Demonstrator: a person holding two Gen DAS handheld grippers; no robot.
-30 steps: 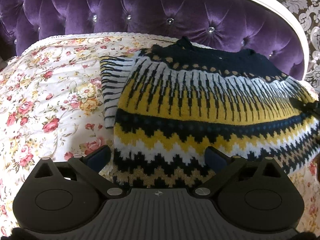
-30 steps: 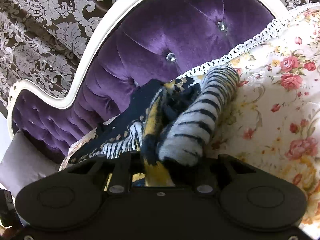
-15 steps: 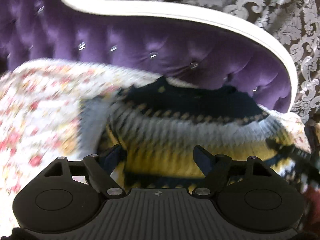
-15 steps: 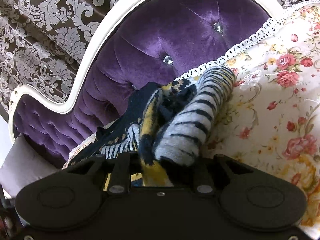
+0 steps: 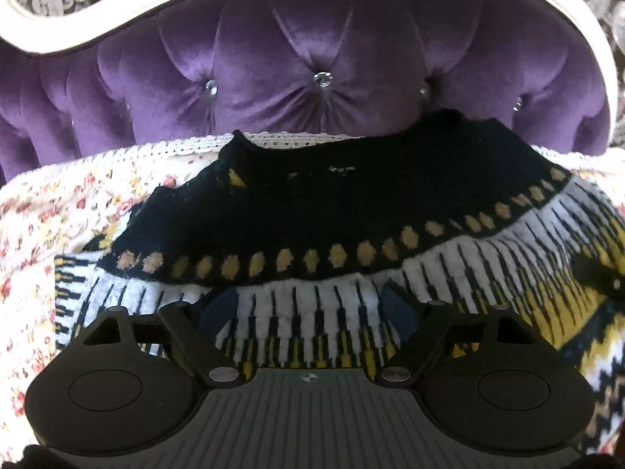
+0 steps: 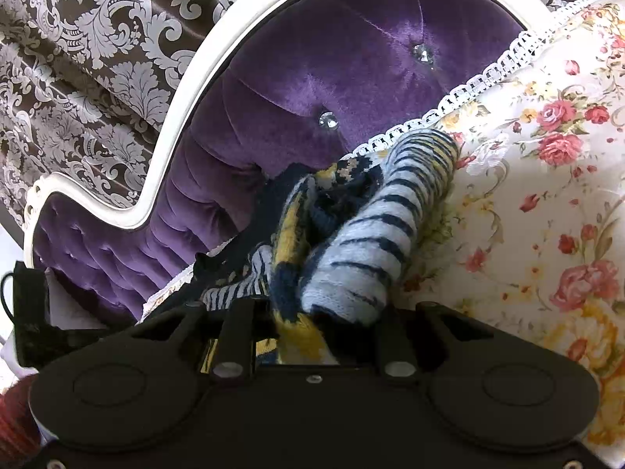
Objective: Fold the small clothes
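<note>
A knitted sweater (image 5: 351, 211) with a black yoke, white-and-black stripes and yellow bands lies on the floral bedsheet (image 5: 58, 203), its collar toward the headboard. My left gripper (image 5: 308, 312) hovers over the striped chest band just below the yoke, its jaws opening. The knit lies under and between the blue pads (image 5: 218, 312), which do not pinch it. In the right wrist view, my right gripper (image 6: 312, 320) is shut on a bunched edge of the sweater (image 6: 351, 258). A striped sleeve rolls away from its fingers across the bedsheet (image 6: 547, 195).
A purple tufted headboard (image 5: 312, 58) with a white frame stands right behind the sweater's collar. Patterned wallpaper (image 6: 78, 58) is behind it. A lace edge (image 6: 488, 74) trims the sheet. A black device with a cable (image 6: 27, 312) shows at the left of the right wrist view.
My left gripper has moved up the sweater from the hem zigzags to the band below the yoke, closer to the headboard. The right gripper still holds the same bunch.
</note>
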